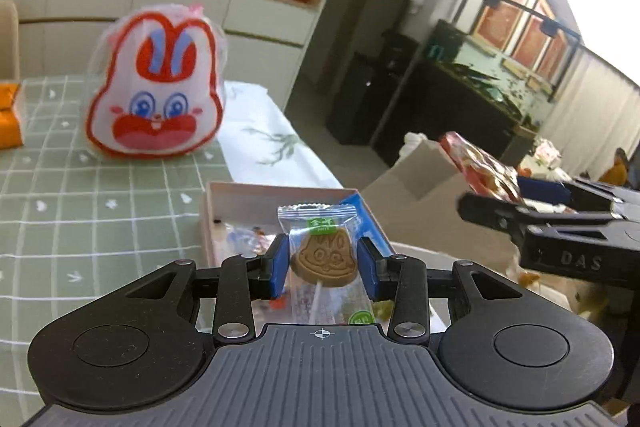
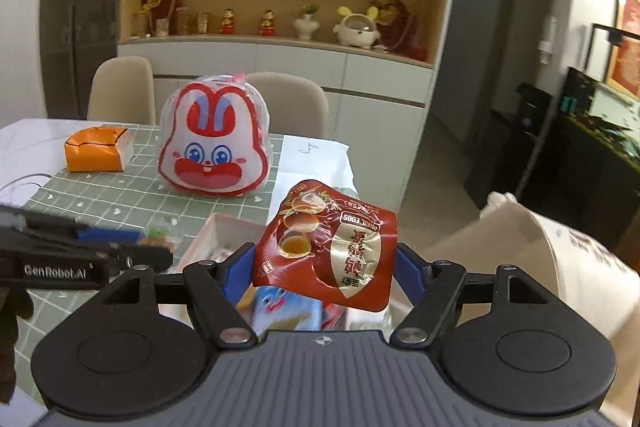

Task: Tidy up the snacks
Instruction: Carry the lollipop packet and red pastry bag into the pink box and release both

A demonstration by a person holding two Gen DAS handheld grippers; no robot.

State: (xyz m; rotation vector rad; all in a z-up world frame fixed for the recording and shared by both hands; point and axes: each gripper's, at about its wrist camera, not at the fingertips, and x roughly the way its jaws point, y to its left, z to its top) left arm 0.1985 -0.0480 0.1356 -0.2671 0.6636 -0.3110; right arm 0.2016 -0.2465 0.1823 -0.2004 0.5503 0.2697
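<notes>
Left wrist: left gripper (image 1: 323,263) clasping biscuit packet (image 1: 322,255), right gripper (image 2: 320,265) clasping red pouch (image 2: 326,245), green checked tablecloth (image 1: 100,195), shelved cabinet (image 2: 280,7) behind.

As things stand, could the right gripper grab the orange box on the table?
Probably not: the right gripper is shut on the red quail egg pouch, and the orange box sits far across the table, beyond the left gripper.

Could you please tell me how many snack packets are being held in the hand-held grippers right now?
2: a clear-wrapped cookie lollipop in the left hand-held gripper, and a red quail-egg pouch in the right hand-held gripper. More lie in the box, partly hidden.
</notes>
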